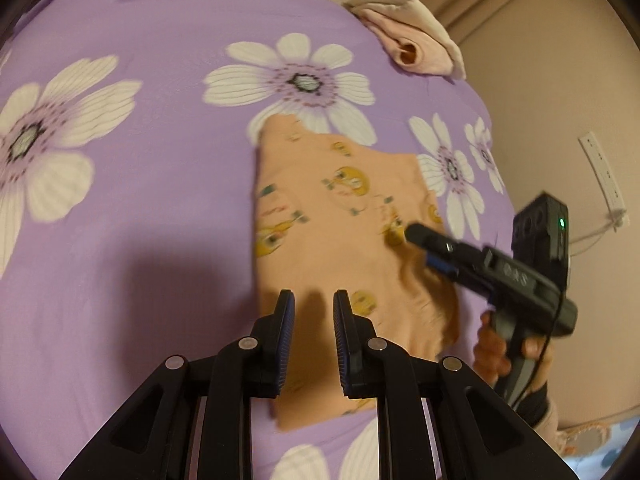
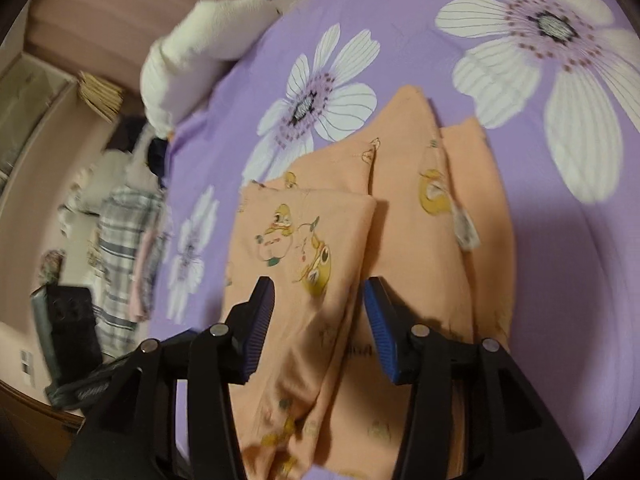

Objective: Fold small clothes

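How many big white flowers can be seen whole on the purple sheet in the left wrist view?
2: one flower just beyond the orange garment, one far left. Others are cut off or partly covered.

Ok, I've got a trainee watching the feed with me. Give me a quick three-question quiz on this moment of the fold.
1. True or false: the left gripper is clamped on the orange garment.
2. Multiple choice: what does the orange garment lie on? A) a bare wooden table B) a purple sheet with white flowers C) a grey carpet
3. Fill in: the right gripper has its jaws ____, with a folded flap of the orange garment between them.

Key:
1. False; its jaws stand apart above the near edge of the cloth.
2. B
3. open
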Available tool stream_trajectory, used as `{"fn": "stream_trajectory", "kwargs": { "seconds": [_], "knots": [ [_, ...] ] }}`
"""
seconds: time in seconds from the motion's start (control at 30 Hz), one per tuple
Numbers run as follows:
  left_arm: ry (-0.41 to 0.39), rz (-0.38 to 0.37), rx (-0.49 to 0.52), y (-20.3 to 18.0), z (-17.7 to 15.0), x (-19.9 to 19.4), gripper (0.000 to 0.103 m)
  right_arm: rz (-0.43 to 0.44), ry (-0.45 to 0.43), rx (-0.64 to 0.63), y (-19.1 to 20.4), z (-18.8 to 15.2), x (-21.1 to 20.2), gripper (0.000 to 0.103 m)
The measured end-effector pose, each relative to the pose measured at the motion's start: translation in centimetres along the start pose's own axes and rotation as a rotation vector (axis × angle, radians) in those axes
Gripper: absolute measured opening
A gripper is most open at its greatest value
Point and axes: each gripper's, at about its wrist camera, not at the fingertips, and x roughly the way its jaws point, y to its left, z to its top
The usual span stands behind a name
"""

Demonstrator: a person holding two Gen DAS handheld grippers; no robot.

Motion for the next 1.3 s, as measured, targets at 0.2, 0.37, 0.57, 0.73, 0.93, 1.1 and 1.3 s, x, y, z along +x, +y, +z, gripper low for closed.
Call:
{"fn": "stream_trajectory", "kwargs": {
  "seconds": [0.2, 0.37, 0.57, 0.73, 0.93, 1.1, 1.3],
  "knots": [
    [0.012, -0.005, -0.034, 1.8, -1.7, -0.3, 0.015, -0.062, -0.018, -0.055, 0.5, 1.4, 2.0, 0.016],
    [0.010, -0.013, -0.040, 2.1, -2.0, -0.6, 0.015, -0.082, -0.065, -0.092, 1.0, 1.5, 1.2, 0.007],
    [0.010, -0.026, -0.004, 0.9, -1.7, -0.3, 0.015, -0.131, -0.167, -0.143, 1.9, 3.1, -2.8, 0.007],
    [0.016, -0.026, 0.043, -0.9, -1.3, 0.5, 0.015, -0.212, -0.158, -0.130, -0.2, 3.9, -3.9, 0.007],
    [0.031, -0.039, 0.142, -4.4, -1.0, 1.9, 0.015, -0.137, -0.105, -0.060, -2.8, 3.7, -2.5, 0.012],
    [0.060, -0.050, 0.216, -6.4, -1.3, 3.4, 0.015, 0.053, -0.112, 0.007, -4.2, 5.4, -1.9, 0.040],
    [0.105, -0.038, 0.214, -6.3, -1.6, 5.0, 0.015, 0.171, -0.152, 0.073, -4.7, 7.2, -1.2, 0.040]
  ]
}}
